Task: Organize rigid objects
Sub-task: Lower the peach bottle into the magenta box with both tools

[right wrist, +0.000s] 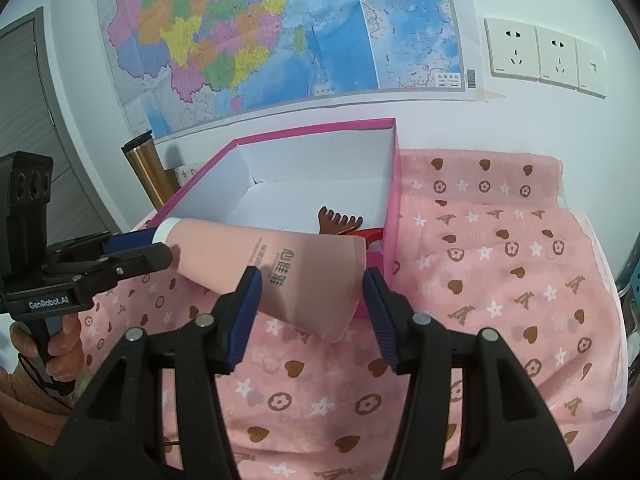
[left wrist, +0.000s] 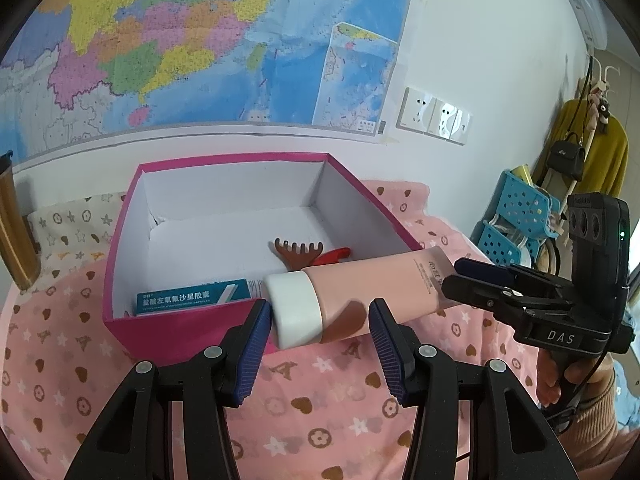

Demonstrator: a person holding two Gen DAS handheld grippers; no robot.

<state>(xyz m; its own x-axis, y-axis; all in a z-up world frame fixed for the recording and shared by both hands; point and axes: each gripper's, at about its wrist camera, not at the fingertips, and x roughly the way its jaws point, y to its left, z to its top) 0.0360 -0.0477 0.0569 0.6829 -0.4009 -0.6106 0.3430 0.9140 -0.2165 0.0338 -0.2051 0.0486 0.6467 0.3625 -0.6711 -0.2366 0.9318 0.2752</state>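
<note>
- Across the near right corner of the pink box (left wrist: 120, 240) lies the pink tube (left wrist: 360, 292), its long axis running left to right over the box rim; we cannot tell what bears its weight.
- Its white cap (left wrist: 294, 308) points toward our left side, and the flat crimped tail points toward our right, tilted a little higher than the cap in the left wrist view.
- Our left gripper (left wrist: 316, 334) has its jaws spread wide on either side of the cap end, with a gap showing between each blue pad and the tube.
- Our right gripper (right wrist: 312, 300) also stands wide open, its jaws flanking the broad tail end of the tube (right wrist: 276, 272); we see no firm contact.
- Inside the box lie a brown comb (left wrist: 298, 254), a red item (left wrist: 334, 256) partly hidden behind the tube, and a teal medicine carton (left wrist: 192, 296) against the near wall.
- Under the box we see a pink patterned cloth (left wrist: 340, 412) covering the bench.
- On the wall behind hangs a coloured map (right wrist: 280, 32), and a bronze tumbler (right wrist: 146, 172) stands left of the box.
</note>
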